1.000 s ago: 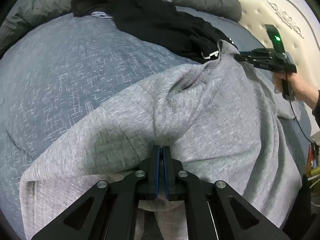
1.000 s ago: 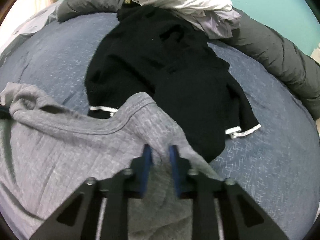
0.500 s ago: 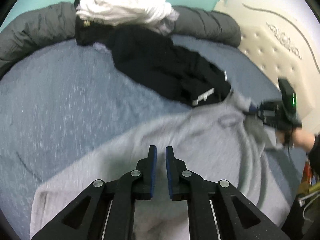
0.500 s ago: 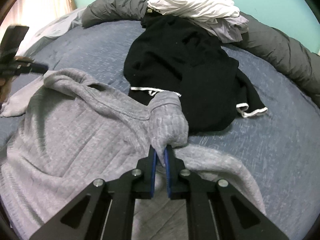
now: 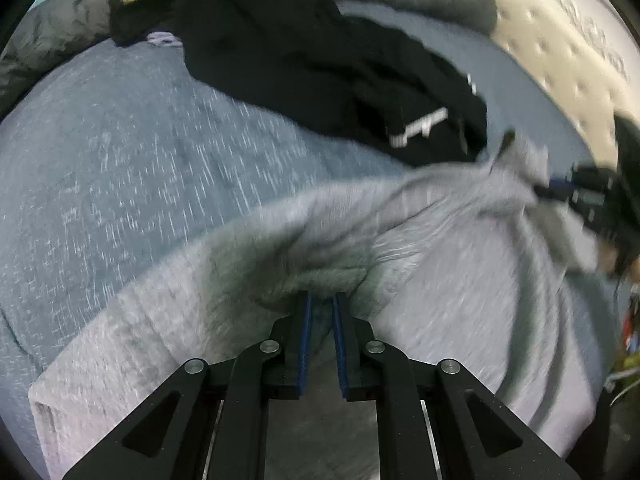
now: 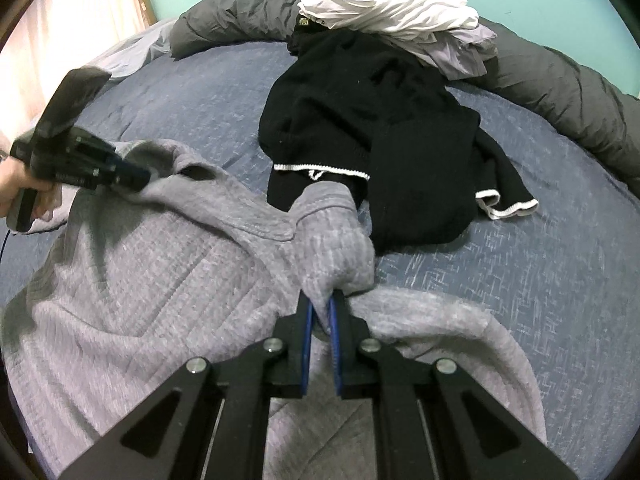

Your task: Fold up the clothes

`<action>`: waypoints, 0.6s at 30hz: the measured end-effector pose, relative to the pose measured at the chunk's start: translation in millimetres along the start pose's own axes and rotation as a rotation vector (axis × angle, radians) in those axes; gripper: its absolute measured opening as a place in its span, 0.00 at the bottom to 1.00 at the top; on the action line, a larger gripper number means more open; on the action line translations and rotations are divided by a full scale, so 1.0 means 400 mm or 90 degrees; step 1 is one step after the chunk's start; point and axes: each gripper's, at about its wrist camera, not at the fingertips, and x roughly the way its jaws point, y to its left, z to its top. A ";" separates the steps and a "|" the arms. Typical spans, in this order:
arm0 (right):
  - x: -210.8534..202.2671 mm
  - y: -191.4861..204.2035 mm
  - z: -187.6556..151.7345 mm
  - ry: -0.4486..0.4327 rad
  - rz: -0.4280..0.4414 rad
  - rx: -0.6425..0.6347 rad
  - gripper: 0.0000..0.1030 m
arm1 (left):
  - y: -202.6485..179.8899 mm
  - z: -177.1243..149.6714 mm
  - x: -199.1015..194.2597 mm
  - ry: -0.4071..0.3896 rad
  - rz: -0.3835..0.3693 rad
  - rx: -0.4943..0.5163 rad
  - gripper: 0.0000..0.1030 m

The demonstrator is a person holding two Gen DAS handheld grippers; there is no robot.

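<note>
A grey knit sweater (image 6: 140, 280) lies spread on the blue bed; it also shows in the left wrist view (image 5: 460, 288). My left gripper (image 5: 320, 300) is shut on a bunched fold at the sweater's shoulder edge, and it appears at the left of the right wrist view (image 6: 136, 178). My right gripper (image 6: 320, 304) is shut on the sweater's other shoulder, with the cloth bunched up over its tips, and it appears at the right of the left wrist view (image 5: 548, 190). Both hold the neck edge a little above the bed.
A black garment with white trim (image 6: 380, 140) lies just beyond the sweater. A white and pale grey clothes pile (image 6: 392, 4) sits on a dark grey duvet roll (image 6: 560, 88) at the back. Blue bedspread (image 6: 540, 280) extends right; a padded headboard (image 5: 560, 48) is in the left wrist view.
Both grippers have lifted and pulled the sweater's shoulders back from the black garment. The left jaws, apart and free of the cloth half a second ago, now pinch the sweater again.
</note>
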 end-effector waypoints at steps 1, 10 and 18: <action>0.001 0.000 -0.001 0.001 0.001 0.003 0.08 | -0.001 -0.008 0.005 0.004 0.005 0.007 0.11; 0.012 0.008 -0.004 0.006 0.004 0.005 0.08 | 0.018 -0.015 -0.003 -0.031 0.046 0.010 0.37; 0.009 0.011 -0.010 0.008 0.010 0.003 0.08 | -0.017 0.026 0.019 -0.052 0.063 0.056 0.41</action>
